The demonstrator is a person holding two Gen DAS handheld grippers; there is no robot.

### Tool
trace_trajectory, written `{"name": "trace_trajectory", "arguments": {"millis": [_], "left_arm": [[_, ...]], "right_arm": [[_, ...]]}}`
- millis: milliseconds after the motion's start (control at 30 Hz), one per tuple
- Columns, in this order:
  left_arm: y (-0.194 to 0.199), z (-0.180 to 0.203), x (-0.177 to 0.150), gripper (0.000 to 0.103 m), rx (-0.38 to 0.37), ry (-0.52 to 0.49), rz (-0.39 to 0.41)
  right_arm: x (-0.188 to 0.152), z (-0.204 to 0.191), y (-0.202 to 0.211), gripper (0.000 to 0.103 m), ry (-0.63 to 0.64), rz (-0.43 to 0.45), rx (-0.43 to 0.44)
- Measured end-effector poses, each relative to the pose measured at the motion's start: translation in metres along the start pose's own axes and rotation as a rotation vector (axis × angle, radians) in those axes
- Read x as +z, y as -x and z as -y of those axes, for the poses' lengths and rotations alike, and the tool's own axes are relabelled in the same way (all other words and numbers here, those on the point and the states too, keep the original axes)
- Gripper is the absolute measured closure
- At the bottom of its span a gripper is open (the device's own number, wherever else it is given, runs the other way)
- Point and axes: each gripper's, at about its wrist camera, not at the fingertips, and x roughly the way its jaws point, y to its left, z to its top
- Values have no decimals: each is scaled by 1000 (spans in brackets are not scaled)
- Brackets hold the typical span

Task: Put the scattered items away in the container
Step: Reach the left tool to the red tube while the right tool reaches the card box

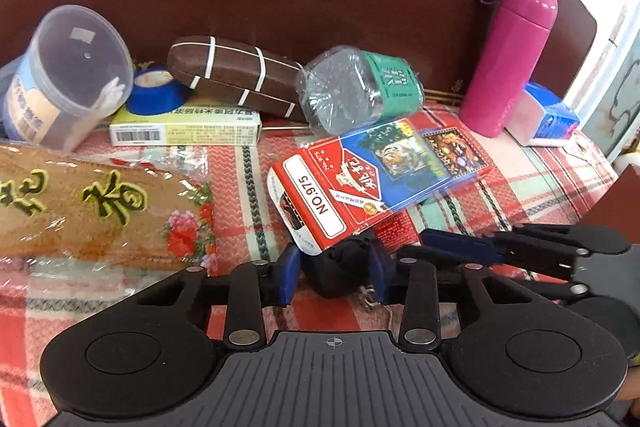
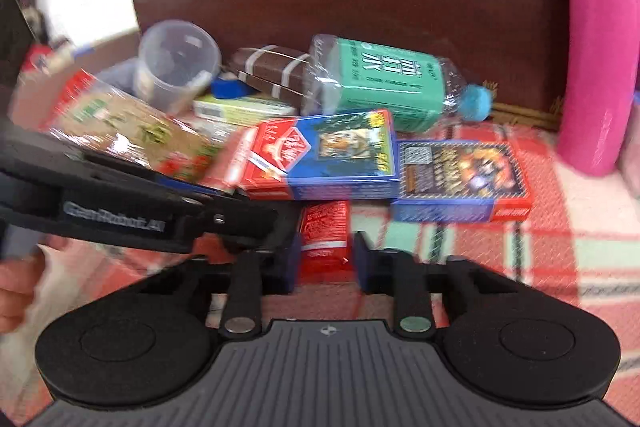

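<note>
Lying between right hand-held gripper (image 2: 326, 263) fingers: red packet (image 2: 325, 235).

A red and blue cardboard card box (image 1: 352, 187) marked NO.975 leaned tilted on a second blue and red box (image 2: 464, 179) lying flat. Behind them a clear plastic bottle with a green label (image 2: 384, 87) lay on its side. A small red packet (image 2: 325, 231) lay flat in front.

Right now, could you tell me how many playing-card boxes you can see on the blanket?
2. The red-and-blue tiger box lies centre, beneath the green-labelled water bottle; the darker card box sits flat just to its right. Others may be hidden under the clutter.
</note>
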Motion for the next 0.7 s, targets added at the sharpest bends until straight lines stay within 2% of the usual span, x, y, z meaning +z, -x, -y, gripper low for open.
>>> {"name": "trace_trajectory", "arguments": {"millis": [33,67,133,167,233,300,367,433,467,500,533,633,700], "left_arm": [[4,2,-3,71,0,-9,-4],[10,5,-6,83,1,-23,-8],[23,10,-15,100,-4,-52,-12],[31,11,-21,103,-31,-52,-29],[45,13,-33,103,-79,-56,-62],[55,20,-48,103,-76,-94,-82],[62,26,-64,103,-79,-117,-93],[68,27,-75,103,-90,-126,-100],[70,27,-78,101,-91,-129,-101],[71,26,-80,93,-85,-130,-100],[72,25,-79,81,-73,-126,-93],[73,18,-72,80,-44,-95,-68],[75,14,-66,75,-41,-77,-52]], "right_arm": [[0,0,6,90,-26,-6,21],[-2,0,12,91,-47,-14,39],[-8,-6,26,93,-55,-14,66],[-11,-9,33,93,-65,-20,79],[-20,-16,46,93,-91,-40,122],[-31,-26,57,92,-94,-61,143],[-42,-33,62,93,-85,-84,126],[-54,-36,66,99,-101,-110,158],[-57,-38,68,99,-97,-115,151],[-61,-40,70,99,-91,-119,140],[-64,-42,72,97,-84,-123,129],[-62,-44,79,92,-58,-101,64],[-59,-44,85,89,-50,-84,46]]}}
